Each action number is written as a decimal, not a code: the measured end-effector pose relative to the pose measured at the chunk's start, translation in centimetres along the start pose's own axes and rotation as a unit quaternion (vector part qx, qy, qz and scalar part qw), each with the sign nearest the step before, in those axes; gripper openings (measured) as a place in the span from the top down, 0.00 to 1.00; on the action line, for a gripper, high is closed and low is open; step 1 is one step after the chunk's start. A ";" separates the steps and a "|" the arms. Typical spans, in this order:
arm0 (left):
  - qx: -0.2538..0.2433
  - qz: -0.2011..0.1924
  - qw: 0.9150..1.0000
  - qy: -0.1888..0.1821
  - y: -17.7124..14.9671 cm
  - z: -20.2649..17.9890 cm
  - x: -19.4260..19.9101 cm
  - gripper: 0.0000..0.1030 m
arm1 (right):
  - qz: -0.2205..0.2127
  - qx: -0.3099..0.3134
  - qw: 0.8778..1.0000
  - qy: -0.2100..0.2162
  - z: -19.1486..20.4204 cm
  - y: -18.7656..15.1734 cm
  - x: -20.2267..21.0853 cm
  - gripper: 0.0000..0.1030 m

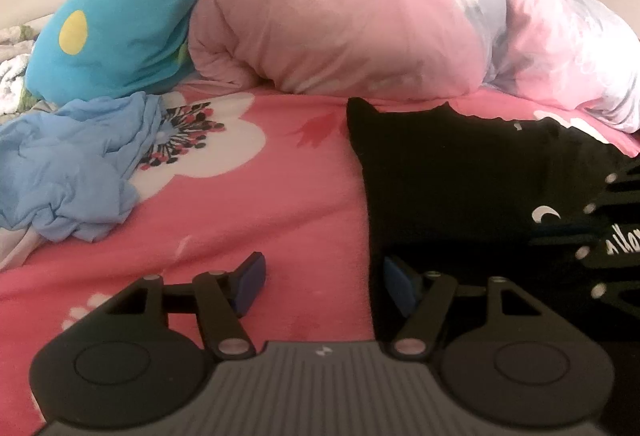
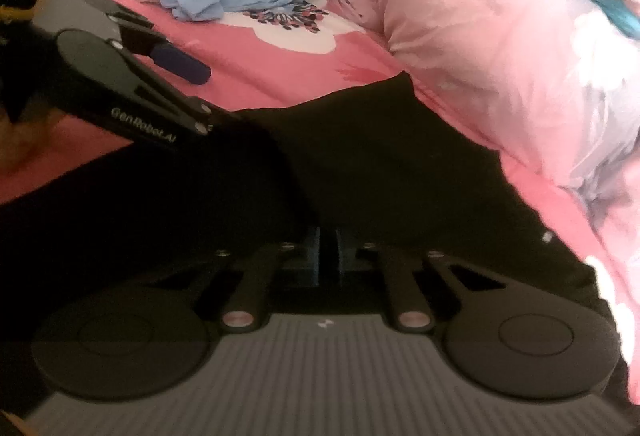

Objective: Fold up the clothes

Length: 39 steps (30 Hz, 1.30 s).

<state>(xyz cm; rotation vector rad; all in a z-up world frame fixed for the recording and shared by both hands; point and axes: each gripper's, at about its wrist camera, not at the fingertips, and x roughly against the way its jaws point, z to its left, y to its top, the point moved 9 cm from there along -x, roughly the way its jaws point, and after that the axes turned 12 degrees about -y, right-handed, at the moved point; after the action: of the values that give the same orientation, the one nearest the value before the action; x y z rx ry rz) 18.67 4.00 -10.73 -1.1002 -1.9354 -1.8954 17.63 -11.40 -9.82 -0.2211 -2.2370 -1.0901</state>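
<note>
So the black garment (image 1: 460, 188) is spread on the pink floral bedsheet (image 1: 280, 196), just near of the big rolled pink duvet (image 1: 360, 24). Left gripper (image 1: 324, 284) hangs low over the garment's left edge with its jaws released, blue pads wide apart, one over sheet and one over black cloth. Right gripper (image 2: 328, 252) has its jaws clenched on a fold of the black garment. A crumpled light blue garment (image 1: 68, 164) sits far left, well apart, by a teal pillow (image 1: 112, 36).
</note>
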 end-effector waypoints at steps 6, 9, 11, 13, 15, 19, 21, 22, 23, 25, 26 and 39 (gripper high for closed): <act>-0.001 0.002 1.000 0.000 -0.1 0.0 0.0 0.35 | -0.014 0.017 0.999 -0.035 -0.4 -0.6 1.7 0.96; 0.002 0.002 1.000 0.000 -0.1 0.1 0.1 0.35 | -0.006 0.030 0.999 -0.038 0.0 -1.4 1.3 0.96; 0.004 0.003 1.000 0.000 -0.1 0.2 0.2 0.35 | -0.010 0.030 0.999 -0.040 0.2 -1.3 1.3 0.96; 0.005 0.003 1.000 0.000 -0.1 0.3 0.2 0.35 | -0.016 0.022 0.999 -0.035 0.3 -1.1 1.4 0.95; 0.007 0.003 1.000 0.000 -0.1 0.3 0.2 0.35 | -0.019 0.014 0.999 -0.021 0.6 -0.9 1.6 0.94; 0.013 0.006 1.000 -0.002 -0.1 0.5 0.4 0.35 | -0.017 0.005 1.000 0.021 1.6 -1.1 2.3 0.92; 0.018 0.009 1.000 -0.007 0.0 0.5 0.7 0.36 | -0.011 -0.002 0.999 0.039 2.0 -1.4 2.7 0.92; 0.020 0.010 1.000 -0.010 0.1 0.5 0.8 0.36 | -0.007 -0.015 0.999 0.051 1.9 -1.5 2.9 0.92; 0.023 0.011 1.000 -0.013 0.1 0.5 1.0 0.36 | -0.001 -0.034 0.997 0.066 1.7 -1.6 3.1 0.92; 0.029 0.011 0.999 -0.024 0.2 0.5 1.6 0.36 | 0.007 -0.076 0.993 0.090 0.9 -1.7 3.4 0.91; 0.033 0.009 0.999 -0.031 0.4 0.5 1.8 0.36 | 0.008 -0.100 0.990 0.096 0.3 -1.7 3.5 0.90; 0.081 -0.012 0.992 -0.093 0.9 -0.2 0.1 0.29 | 0.069 -0.486 0.867 0.083 -13.3 -3.2 -6.6 0.76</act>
<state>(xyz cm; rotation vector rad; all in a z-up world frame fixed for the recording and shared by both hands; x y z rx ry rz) 19.07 3.78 -9.94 -1.2477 -2.1666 -1.6636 27.74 -22.77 -9.86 -0.6548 -1.3145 -1.9778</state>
